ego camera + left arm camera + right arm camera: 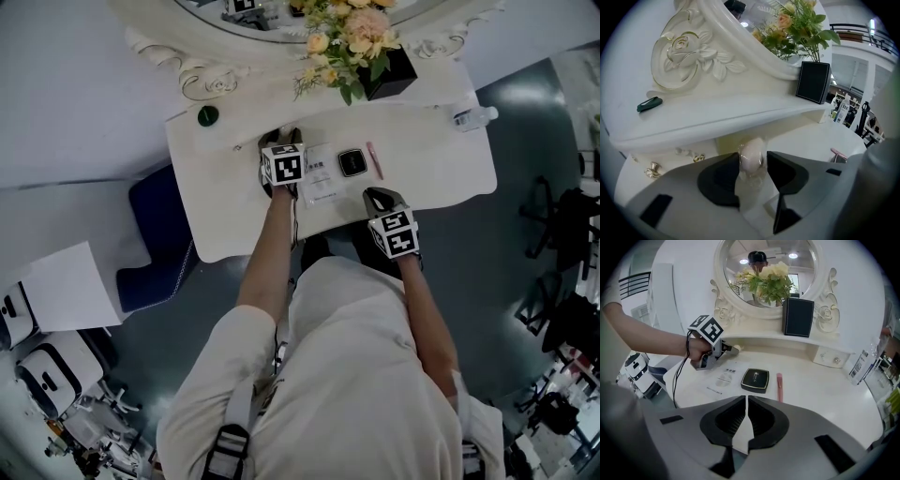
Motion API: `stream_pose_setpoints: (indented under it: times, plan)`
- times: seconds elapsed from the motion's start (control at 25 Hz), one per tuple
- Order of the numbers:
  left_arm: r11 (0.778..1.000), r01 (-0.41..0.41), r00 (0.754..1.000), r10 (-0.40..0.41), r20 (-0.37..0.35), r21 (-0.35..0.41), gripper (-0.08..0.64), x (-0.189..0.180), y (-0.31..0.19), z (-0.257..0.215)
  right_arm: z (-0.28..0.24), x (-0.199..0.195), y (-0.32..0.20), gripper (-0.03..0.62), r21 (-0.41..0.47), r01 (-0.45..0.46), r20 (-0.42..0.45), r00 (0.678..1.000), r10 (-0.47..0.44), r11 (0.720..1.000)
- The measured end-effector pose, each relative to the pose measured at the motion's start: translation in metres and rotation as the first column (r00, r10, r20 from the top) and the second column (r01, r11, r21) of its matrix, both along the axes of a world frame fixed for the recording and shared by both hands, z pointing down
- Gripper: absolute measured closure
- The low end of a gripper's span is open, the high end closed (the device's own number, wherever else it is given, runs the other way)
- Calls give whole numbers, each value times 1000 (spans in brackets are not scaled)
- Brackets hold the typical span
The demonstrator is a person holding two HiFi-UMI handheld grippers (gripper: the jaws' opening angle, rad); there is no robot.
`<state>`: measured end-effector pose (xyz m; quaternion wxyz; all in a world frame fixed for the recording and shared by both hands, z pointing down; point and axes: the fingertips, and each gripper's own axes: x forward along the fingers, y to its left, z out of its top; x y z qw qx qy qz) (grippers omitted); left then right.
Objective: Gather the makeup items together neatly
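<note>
My left gripper (753, 161) is shut on a pale pink makeup sponge (751, 157) in a clear wrapper, held upright between the jaws just below the shelf edge. From the right gripper view that gripper (733, 349) is at the back left of the dresser top, beside a printed leaflet (724, 378). A black compact (755, 379) lies right of the leaflet, with a pink stick (779, 386) right of it. My right gripper (747, 401) is shut and empty, near the front edge, short of the compact (352, 162). A dark green item (649, 104) lies on the shelf at the left.
A black box vase (798, 317) with flowers stands on the shelf under the oval mirror (766, 268). A clear bottle (473, 116) lies at the dresser's right end. Small drawer knobs (654, 168) show under the shelf. A blue stool (155, 244) stands left of the dresser.
</note>
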<state>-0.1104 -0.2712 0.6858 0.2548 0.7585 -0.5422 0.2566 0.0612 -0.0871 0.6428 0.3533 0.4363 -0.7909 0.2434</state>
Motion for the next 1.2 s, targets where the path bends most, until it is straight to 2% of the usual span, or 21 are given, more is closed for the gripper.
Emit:
stream_pose_setpoints:
  times: [0.24,0.52,0.68,0.8,0.92,1.2]
  plan:
    - [999,30,999,-30,-28,11,373,-7,6,-8,0,2,-2,541,1,-8,14,1000,8,1000]
    - [996,84,994,-84,-64,-4,373,-21,36,-8,-3,-23,-10,541,17,25,55,998,-26,1000]
    - [993,116,990,-115,-80,2,373,-31,58,-26,-5,-37,-16,541,20,29,98,995,-31,999]
    - [988,155,985,-154,-81,8,373,-39,75,-33,-5,-41,-23,541,27,18,128,992,-21,999]
    - [981,195,978,-194,-76,11,373,-45,92,-37,-5,-43,-27,541,34,44,139,989,-49,998]
    - [954,297,951,-299,-76,-38,373,-47,120,-30,-8,-36,-36,541,29,83,162,983,-87,996]
